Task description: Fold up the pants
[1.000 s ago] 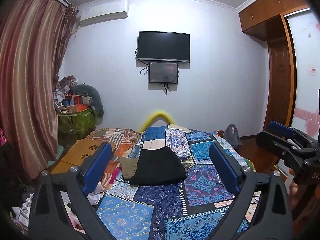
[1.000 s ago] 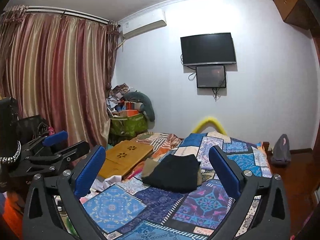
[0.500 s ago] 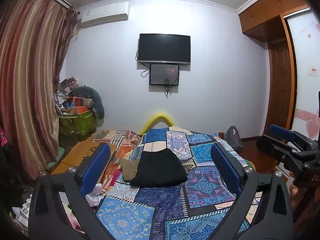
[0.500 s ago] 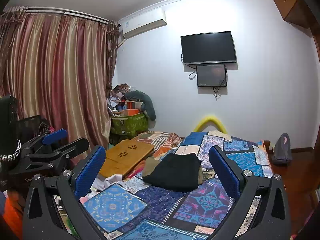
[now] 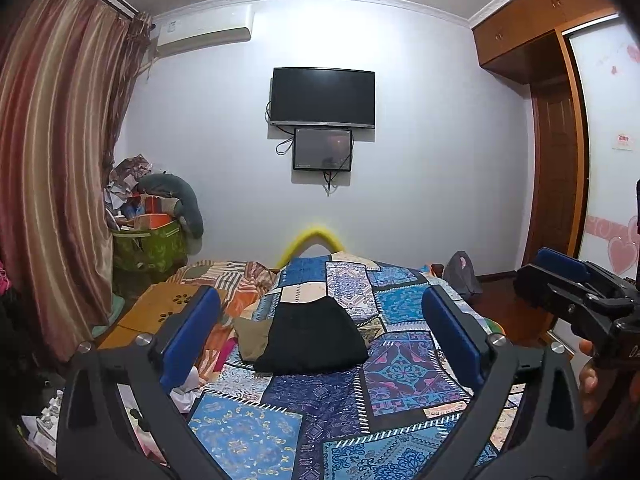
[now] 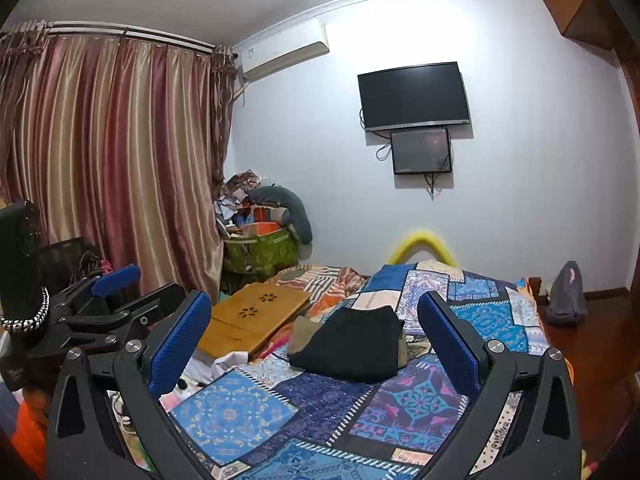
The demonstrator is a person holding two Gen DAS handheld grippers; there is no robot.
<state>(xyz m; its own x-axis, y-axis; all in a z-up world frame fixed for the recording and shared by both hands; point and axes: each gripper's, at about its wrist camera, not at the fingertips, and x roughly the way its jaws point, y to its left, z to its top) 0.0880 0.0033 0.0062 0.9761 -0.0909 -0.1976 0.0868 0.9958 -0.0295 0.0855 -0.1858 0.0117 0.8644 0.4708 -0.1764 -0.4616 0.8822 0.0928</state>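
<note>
Black pants [image 5: 314, 340] lie folded in a compact stack on the blue patchwork bedspread [image 5: 404, 364], on top of a tan garment [image 5: 250, 336]. They also show in the right wrist view [image 6: 352, 350]. My left gripper [image 5: 320, 334] is open and empty, held well above and short of the bed. My right gripper [image 6: 314, 334] is open and empty too, at like height. Each gripper shows at the edge of the other's view: the right one [image 5: 576, 292], the left one [image 6: 108, 300].
A wooden lap desk [image 6: 252, 320] lies on the bed's left side by loose clothes. A green bin [image 6: 262, 254] piled with stuff stands by the curtain [image 6: 112, 168]. A grey bag [image 6: 566, 294] sits on the floor at right. A TV [image 5: 323, 97] hangs on the far wall.
Both grippers have lifted and tilted slightly, so the bed and pants sit a touch lower in view. The pants have not moved. Both grippers stay open.
</note>
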